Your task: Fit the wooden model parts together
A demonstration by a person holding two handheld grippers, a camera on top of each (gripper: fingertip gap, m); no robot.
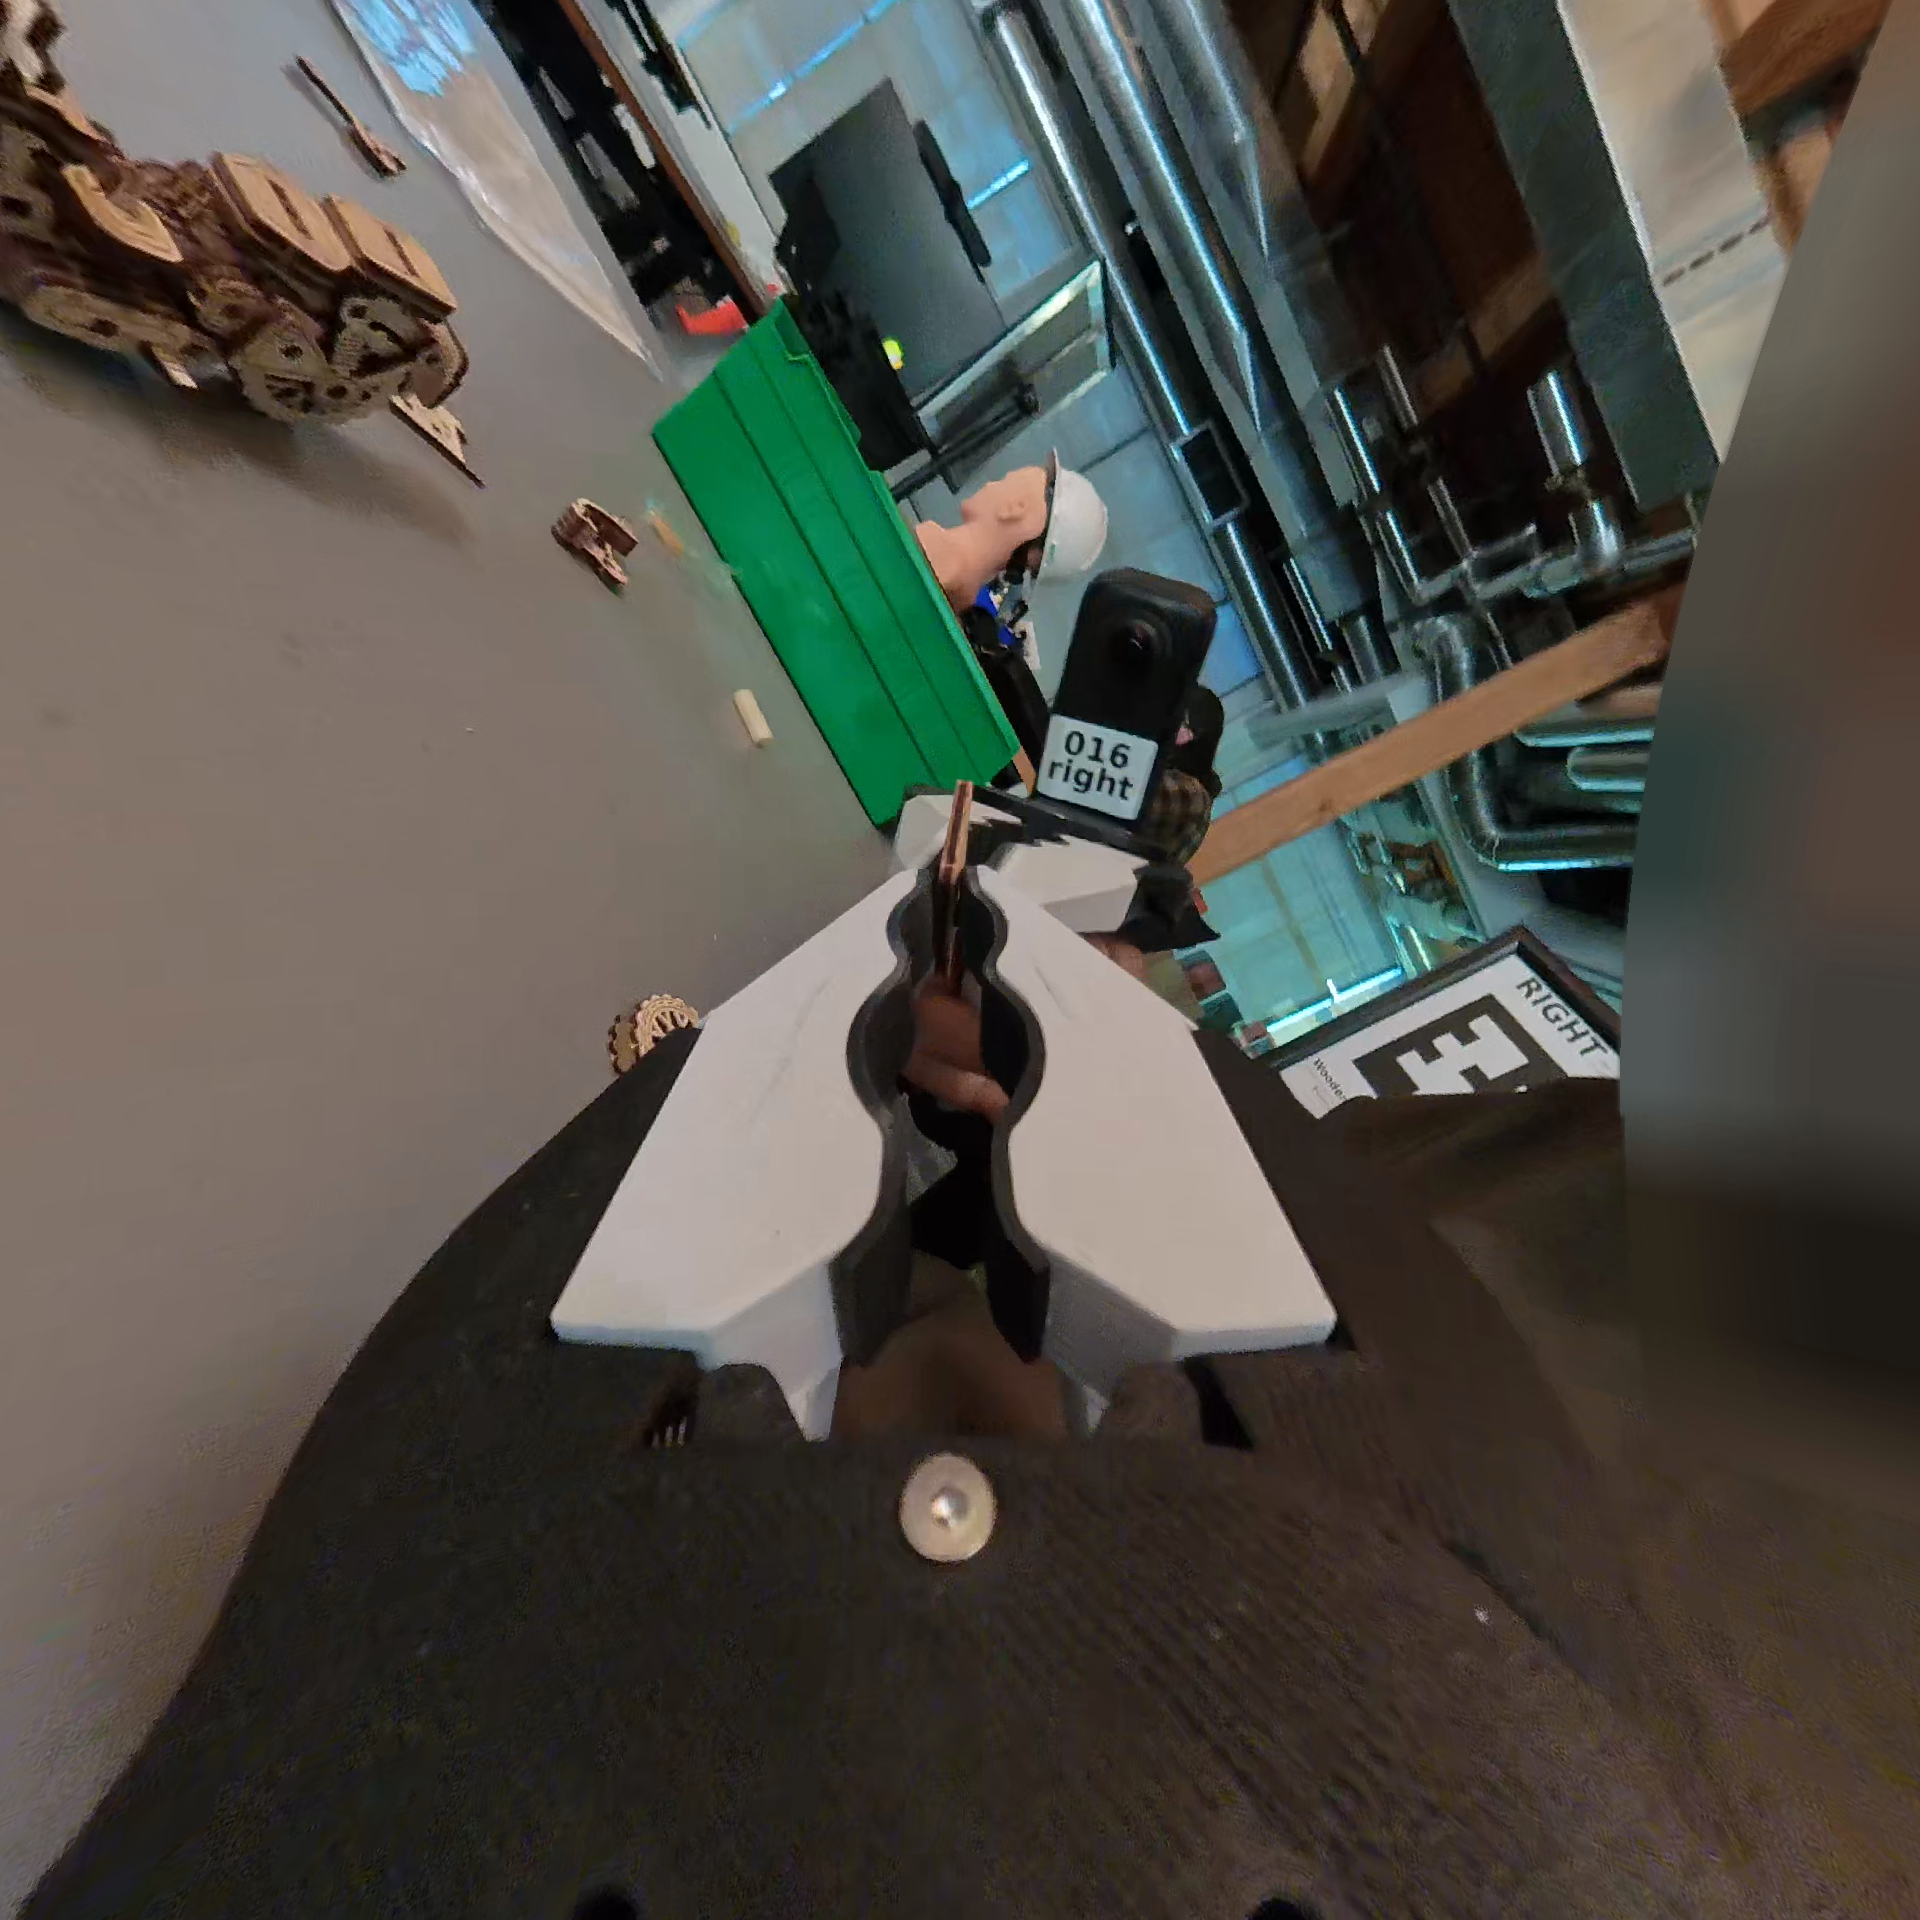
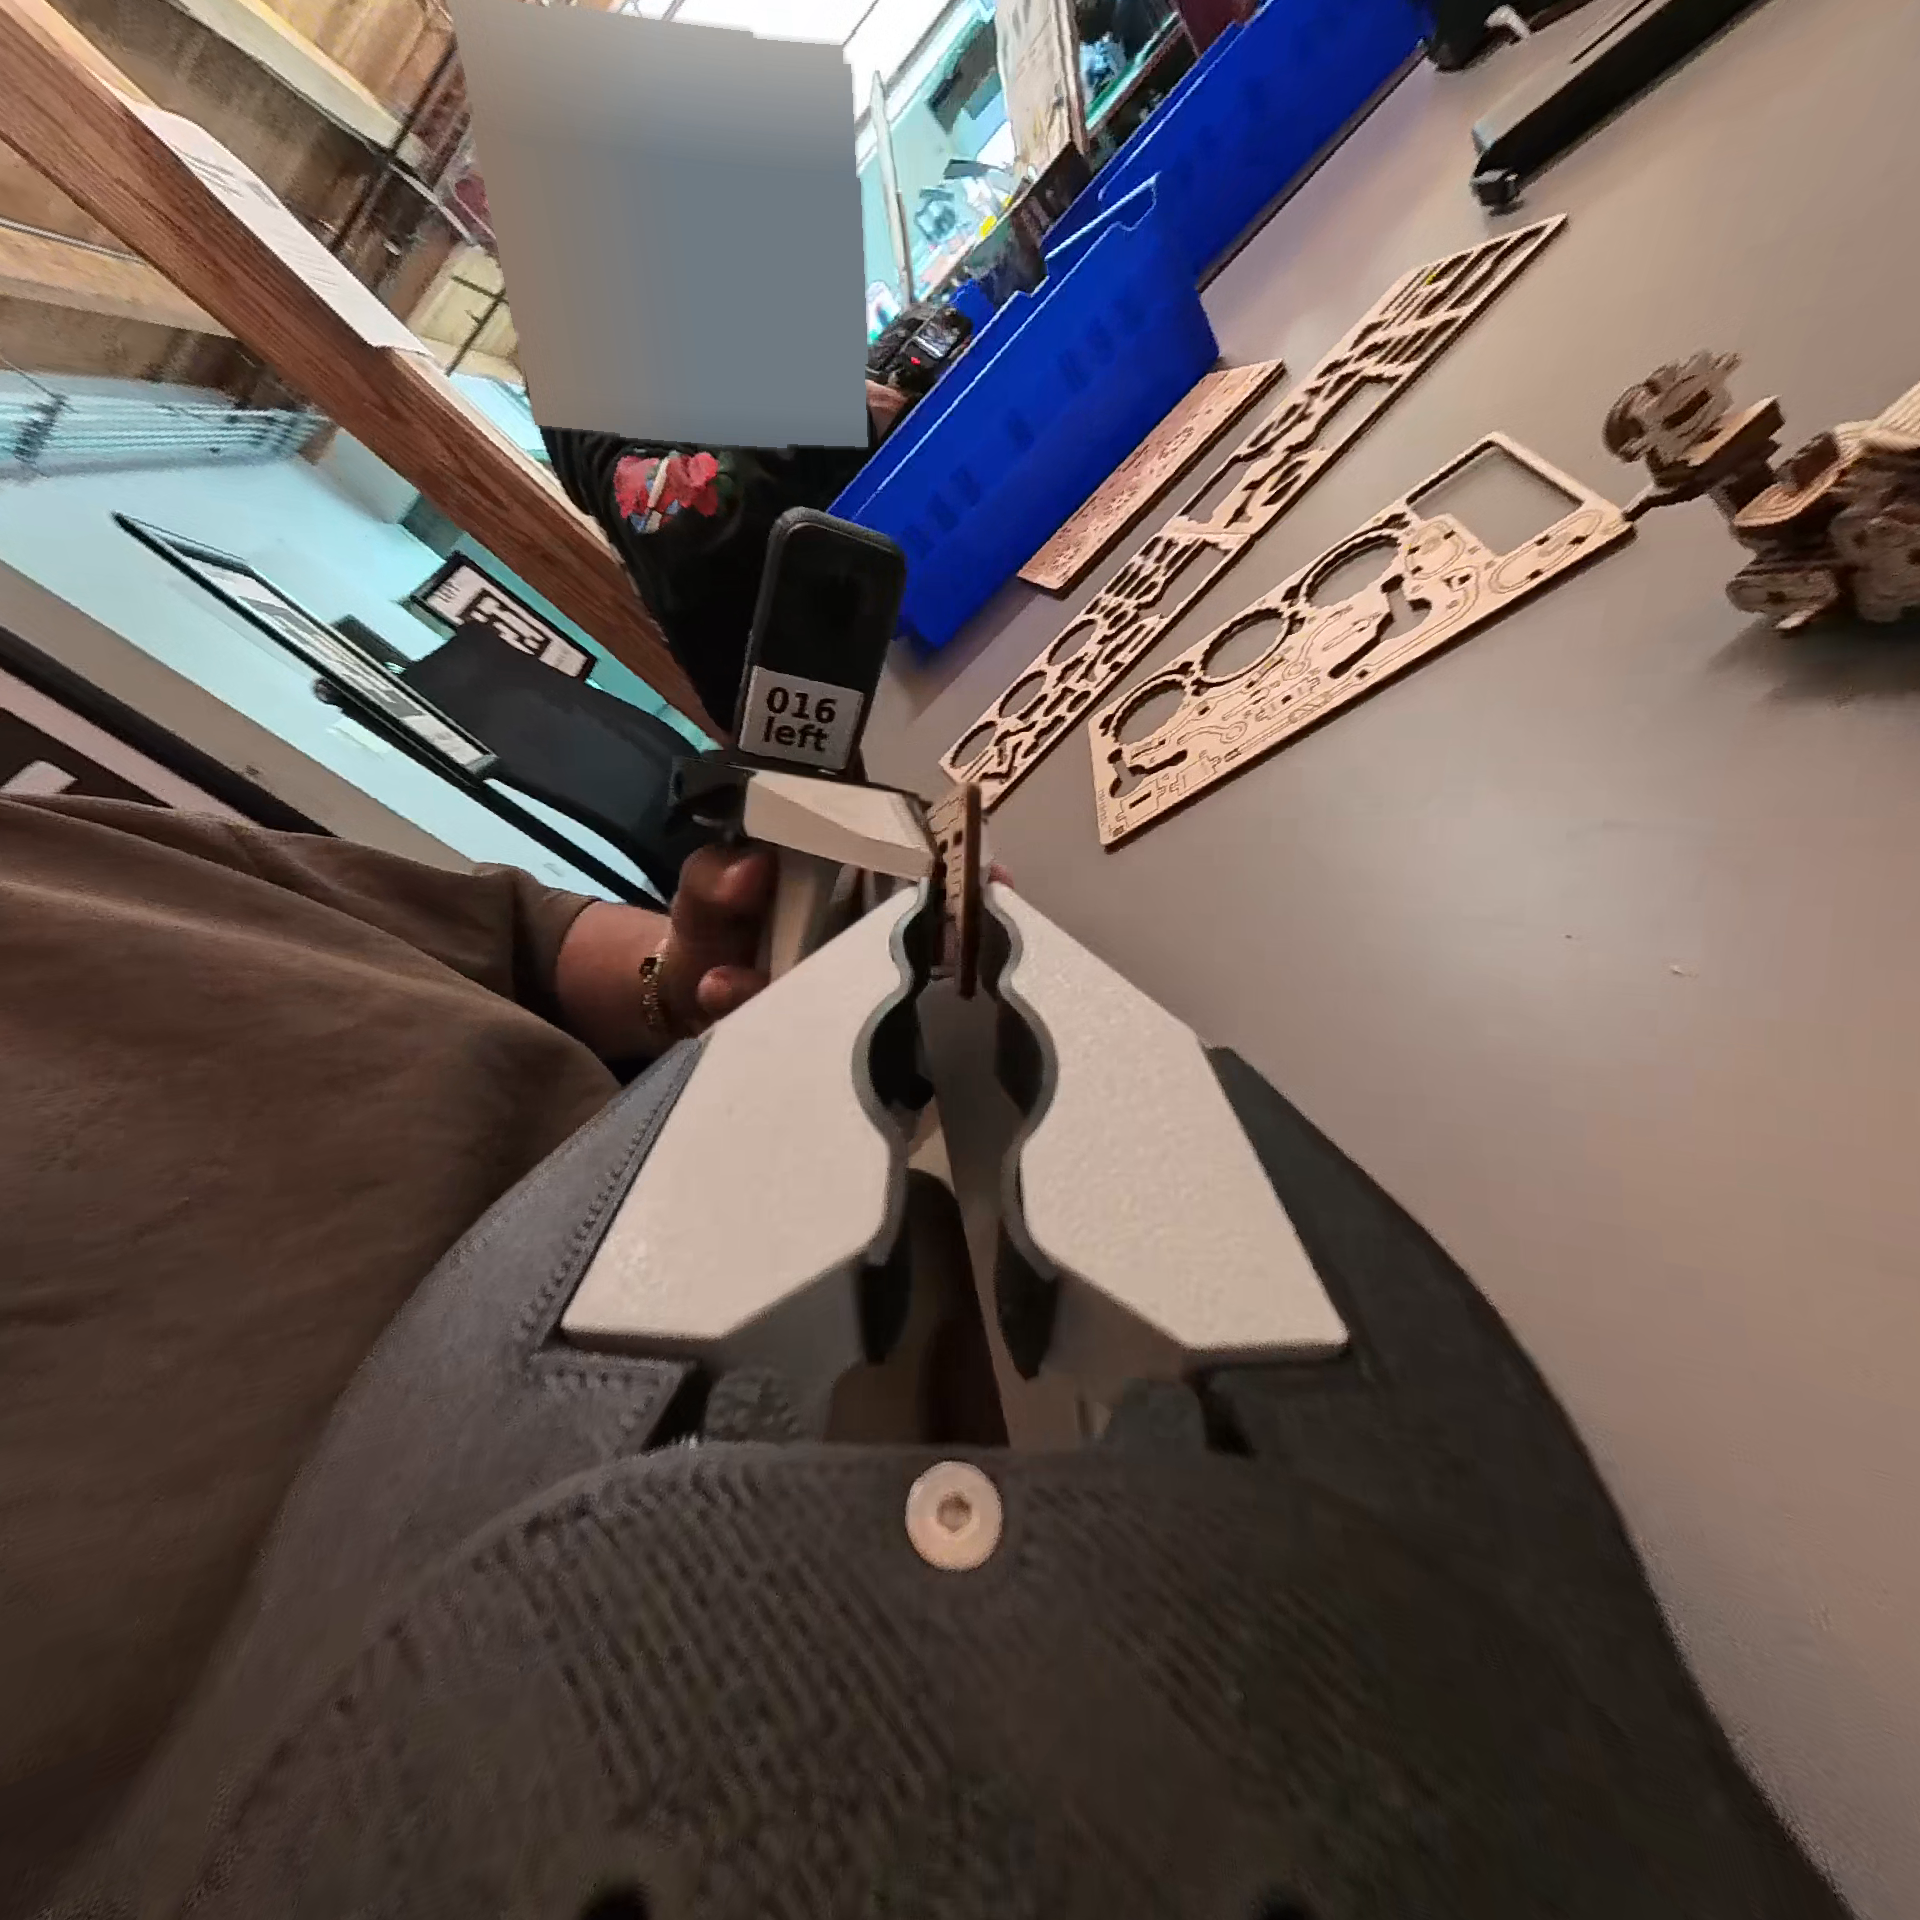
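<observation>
The left gripper (image 1: 951, 904) is clamped on a thin wooden part (image 1: 954, 883), seen edge-on, so its outline cannot be read. The part stands up past the fingertips, and its top meets the tips of the right gripper (image 1: 997, 842) just beyond. Through the gap lower down between the left fingers a hand shows, mostly hidden.

In the right wrist view the right gripper (image 2: 958, 914) is likewise closed on a flat wooden piece (image 2: 961, 894), again edge-on. The left gripper (image 2: 883, 821) reaches in from the left and touches that piece; whether the two grippers hold one part or two pressed together cannot be told. A hand (image 2: 717, 935) grips the left tool's handle, half covered by the near finger.

Both tools hang over a grey table (image 1: 260, 831). A small gear (image 1: 655, 1029) lies just beside the left gripper's body, partly cut off by it. Farther out lie a short pale peg (image 1: 753, 717), a small wooden bit (image 1: 594, 540) and a green bin (image 1: 831, 582). The half-built model (image 1: 239, 281) sits at the far left, cut by the frame edge.

To the right gripper's right lie two punched-out sheets (image 2: 1340, 634), a third sheet (image 2: 1153, 478) and a blue bin (image 2: 1049, 416) beyond them. The model (image 2: 1787, 499) is cropped at the right edge and blurred.
</observation>
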